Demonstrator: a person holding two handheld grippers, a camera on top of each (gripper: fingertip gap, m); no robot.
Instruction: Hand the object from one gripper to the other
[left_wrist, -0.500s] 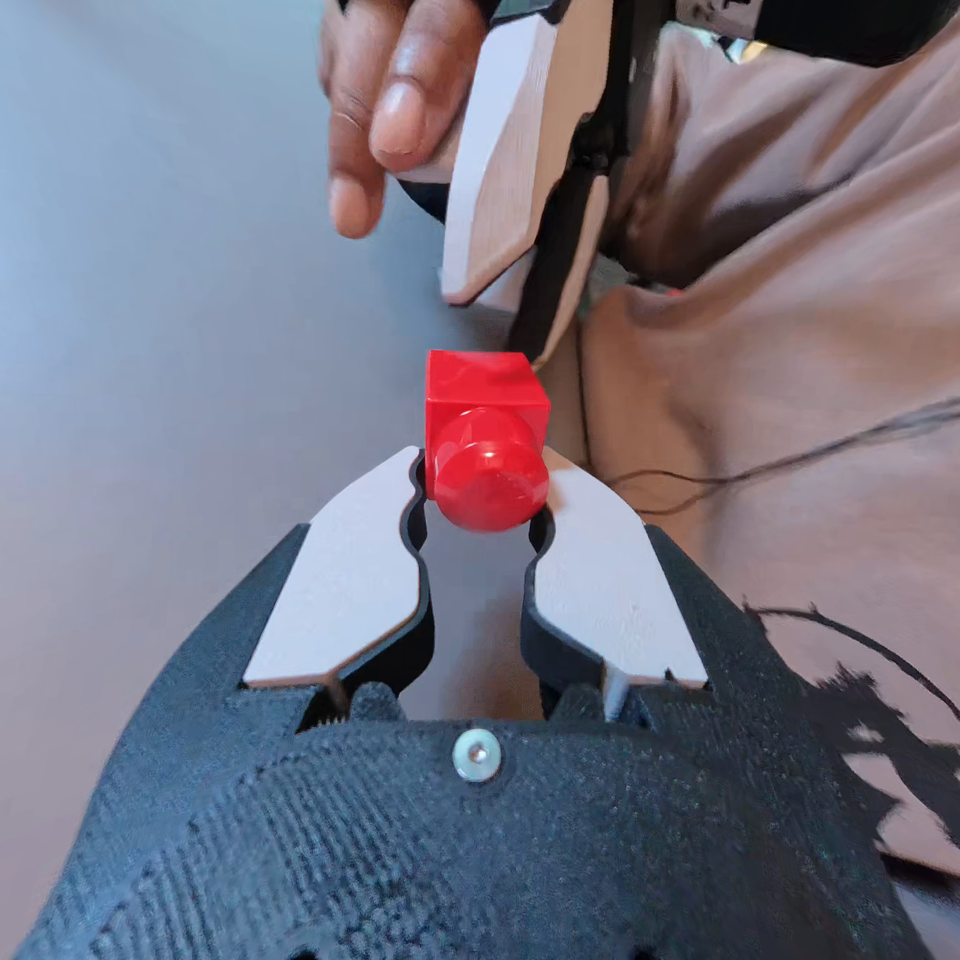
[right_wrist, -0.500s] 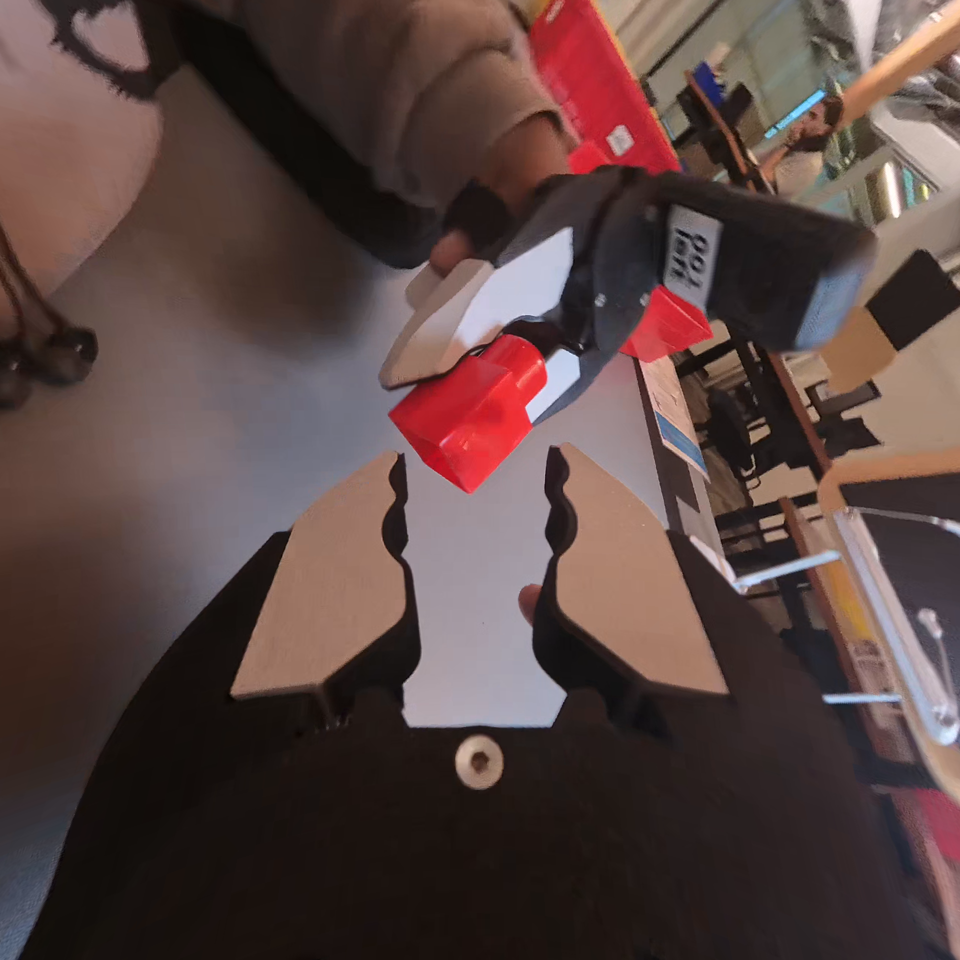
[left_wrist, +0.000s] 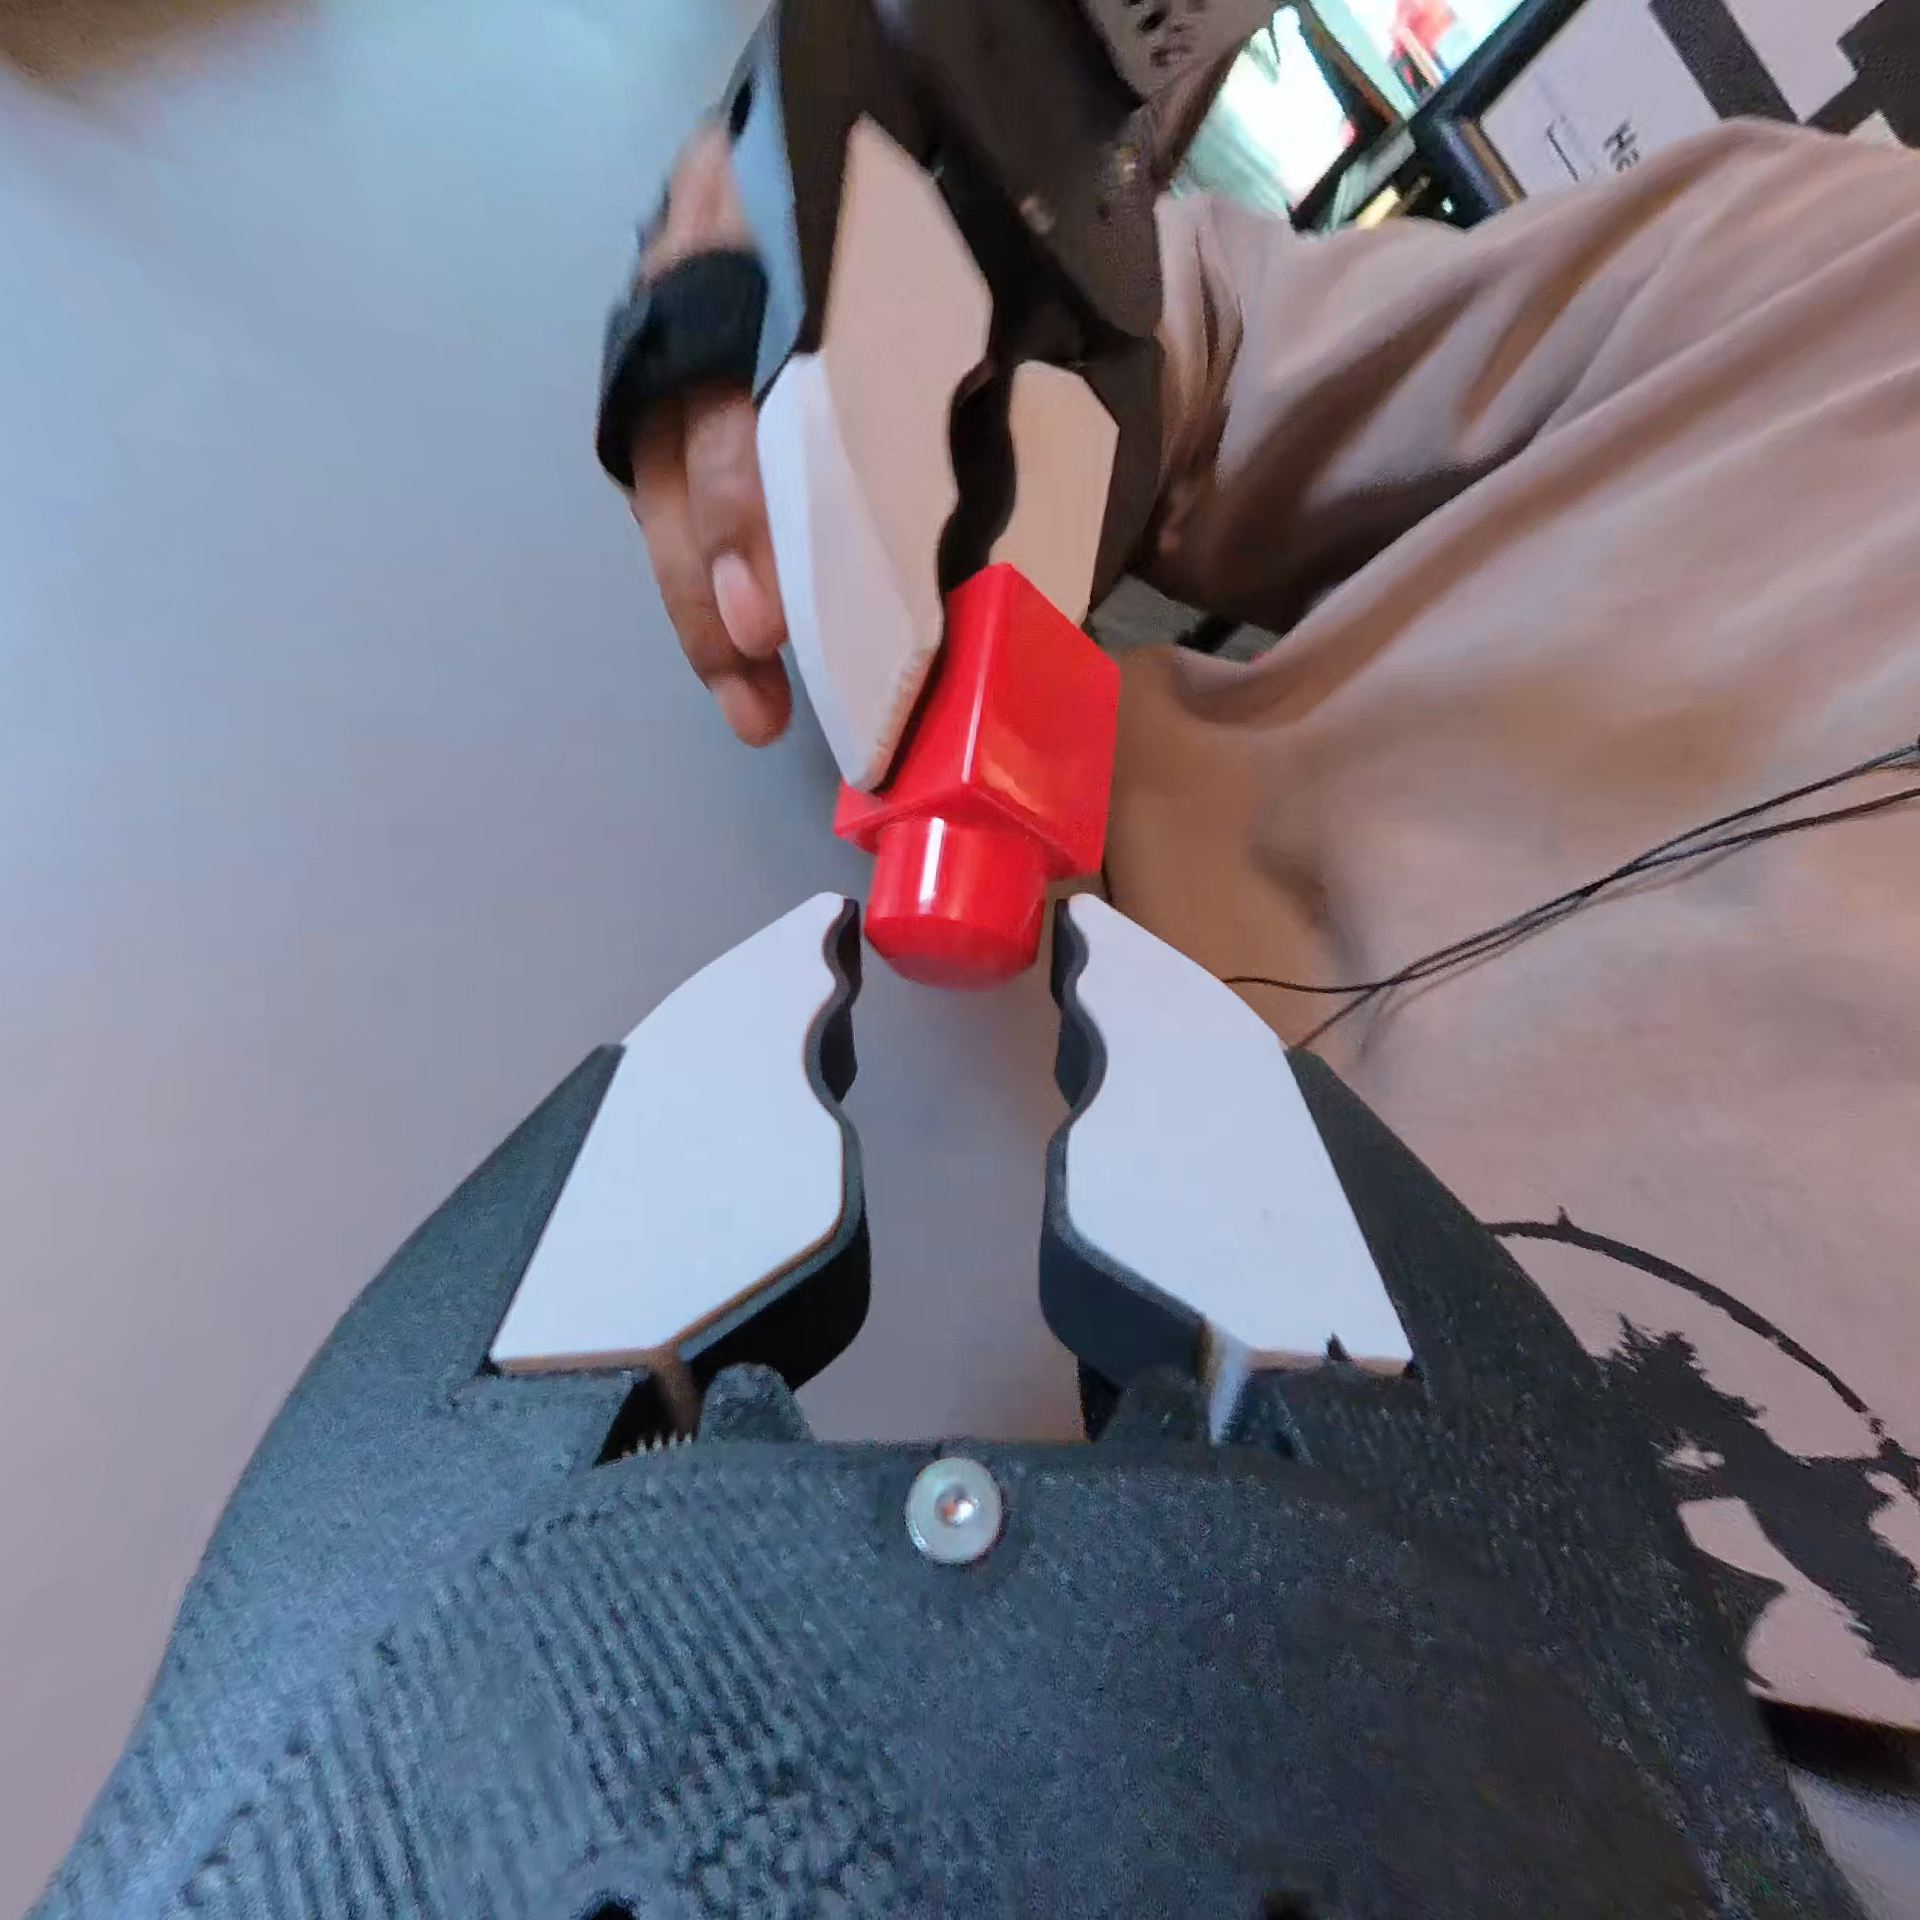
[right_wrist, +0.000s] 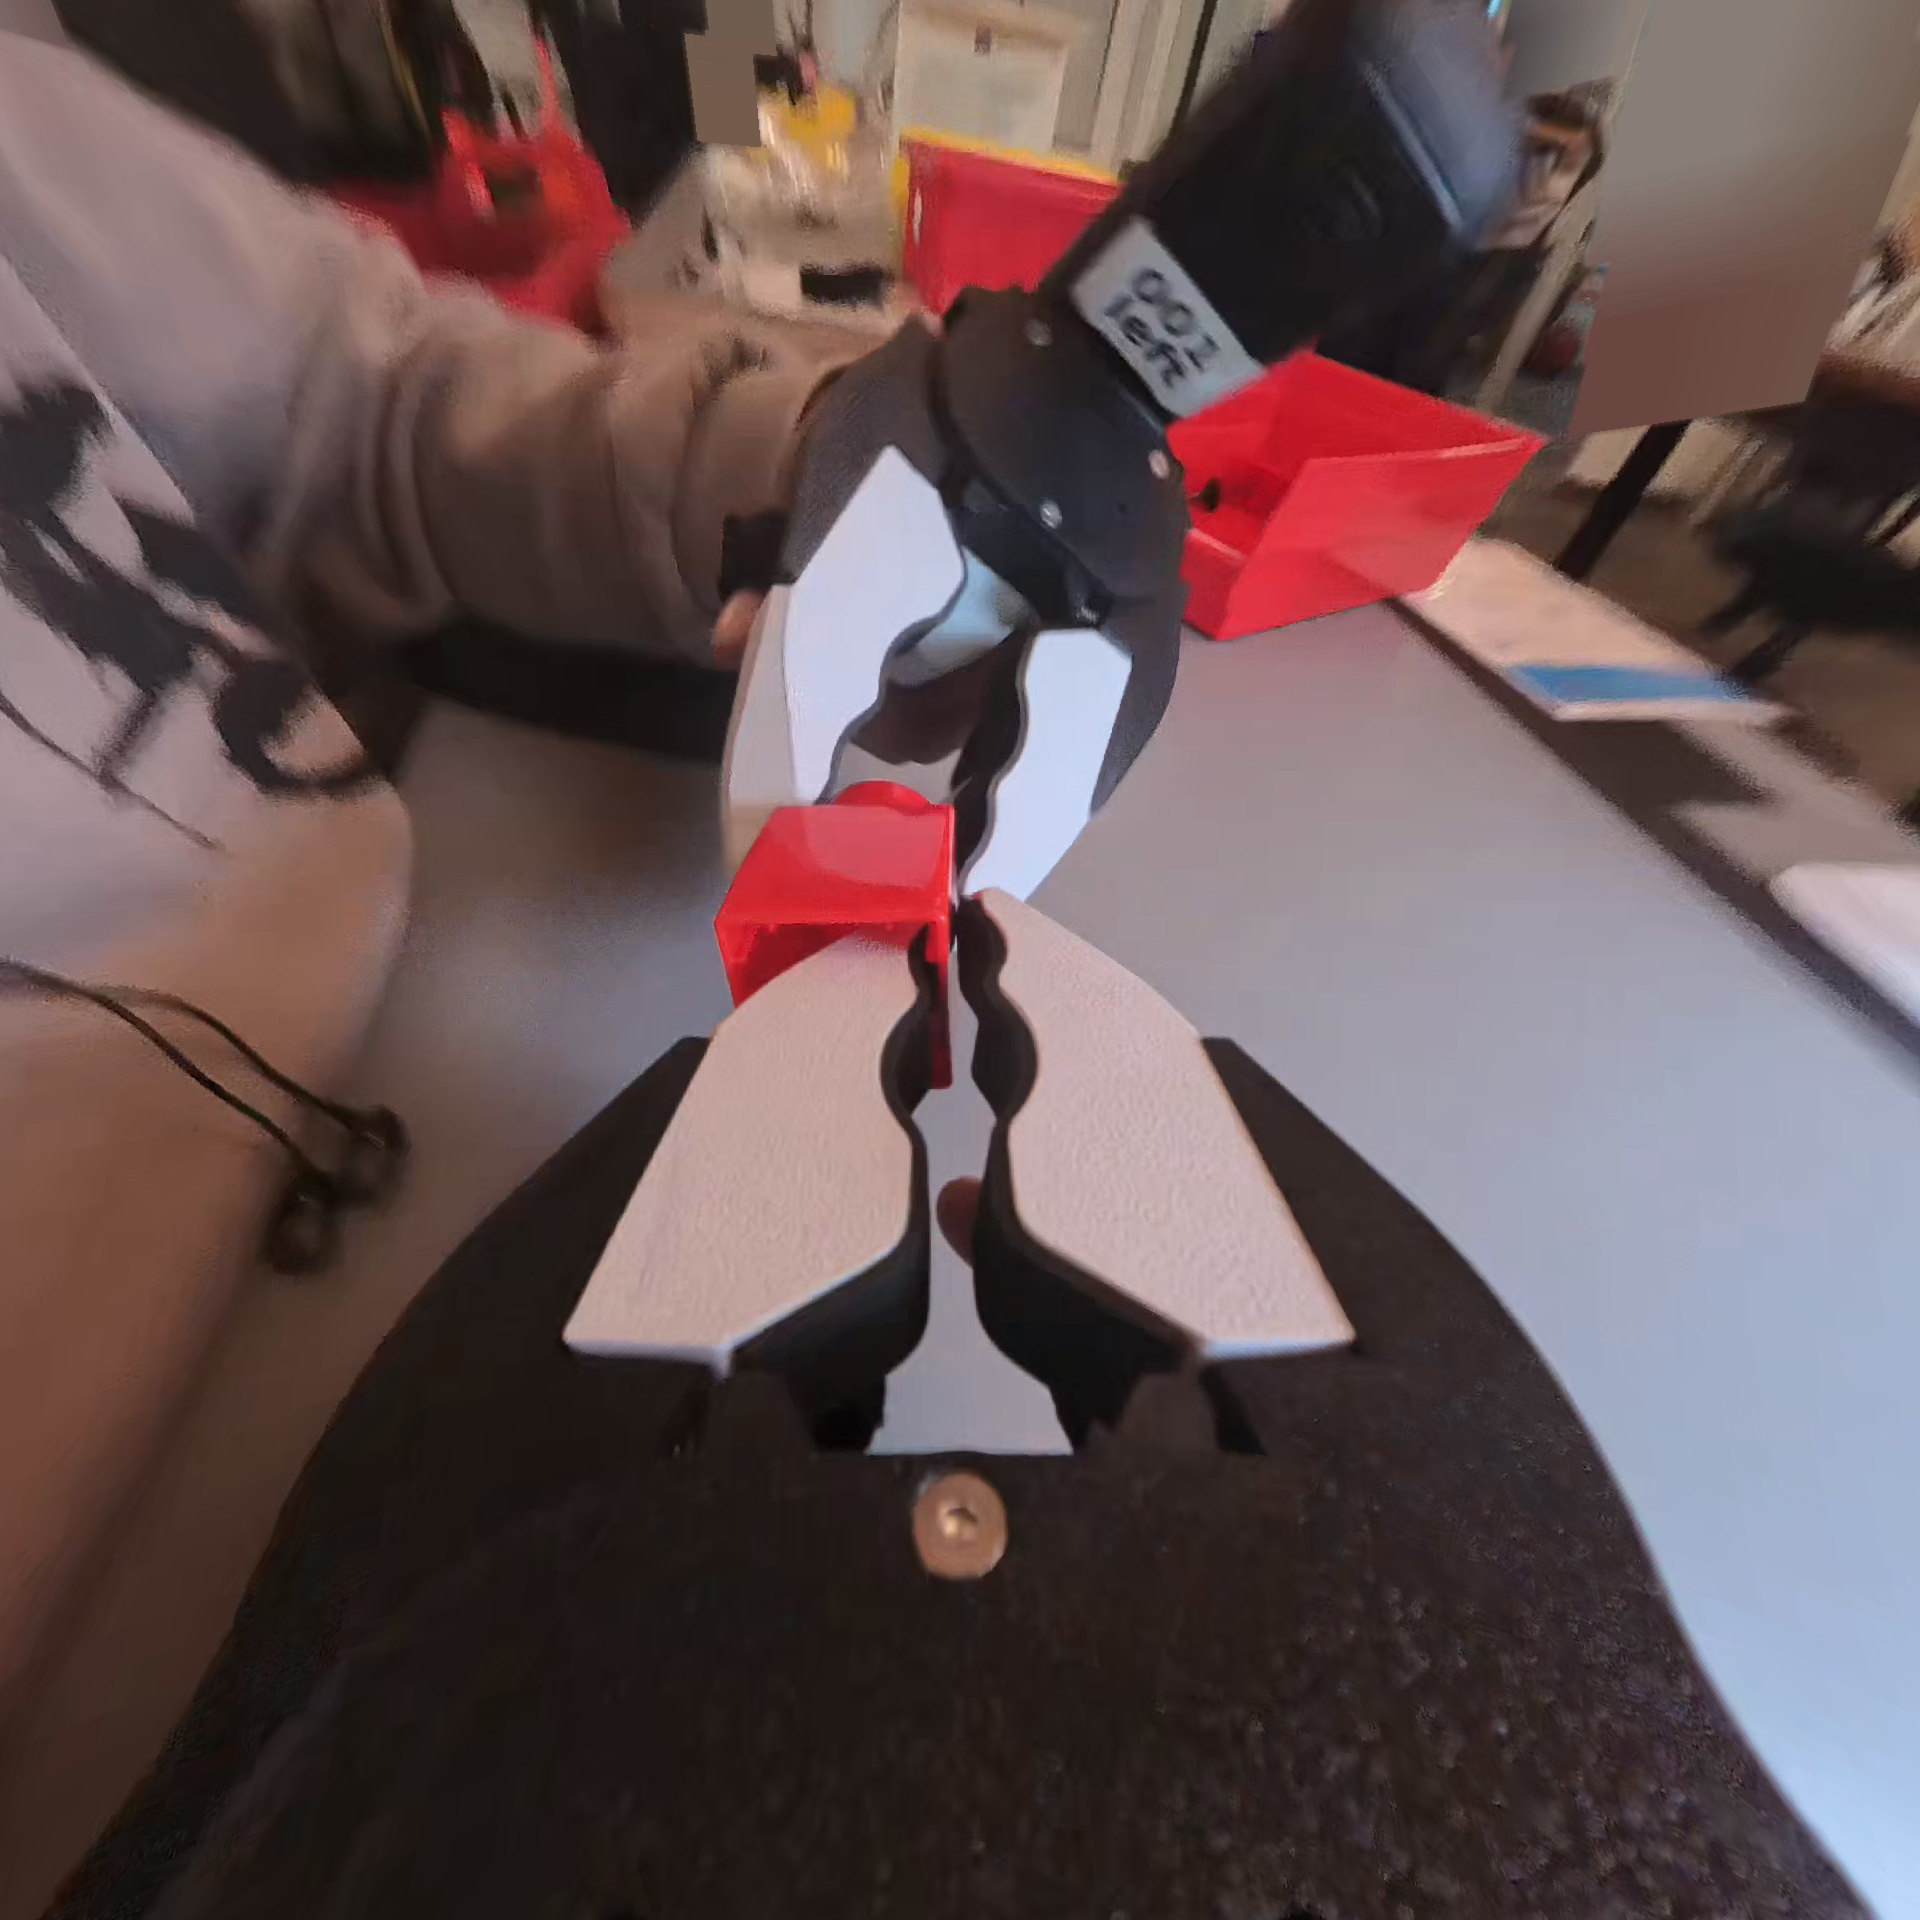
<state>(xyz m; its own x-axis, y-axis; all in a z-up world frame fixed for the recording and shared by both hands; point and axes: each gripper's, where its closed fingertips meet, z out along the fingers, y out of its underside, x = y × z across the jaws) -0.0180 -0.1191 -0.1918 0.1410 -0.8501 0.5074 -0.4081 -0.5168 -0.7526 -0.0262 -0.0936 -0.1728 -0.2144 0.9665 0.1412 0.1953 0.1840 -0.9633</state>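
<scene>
Right hand-held gripper (right_wrist: 961, 914): your two pale fingers sit almost together, pinching one wall of the red block (right_wrist: 831, 883); a strip of red shows in the narrow slot between them.
Left hand-held gripper (left_wrist: 956, 914): your fingers stand spread, one either side of the block's round stud, with a thin gap on each side, so they are not clamping it.
Red block: it is held off the bench (right_wrist: 1351, 935) between your two tools, with the square body in the right tool and the stud pointing into the left tool's mouth. The two tools meet nearly tip to tip.
Your hand (left_wrist: 717, 561): it wears a black fingerless glove and wraps the right tool's handle, fingertips beside its nearer finger.
Sleeve (right_wrist: 416, 436): your beige sleeve runs in from the left to the left tool.
Cable (right_wrist: 208, 1070): a thin dark lead with earbuds lies across your beige top.
Red bin (right_wrist: 1351, 520): it sits on the bench behind the left tool, well apart from the block.
</scene>
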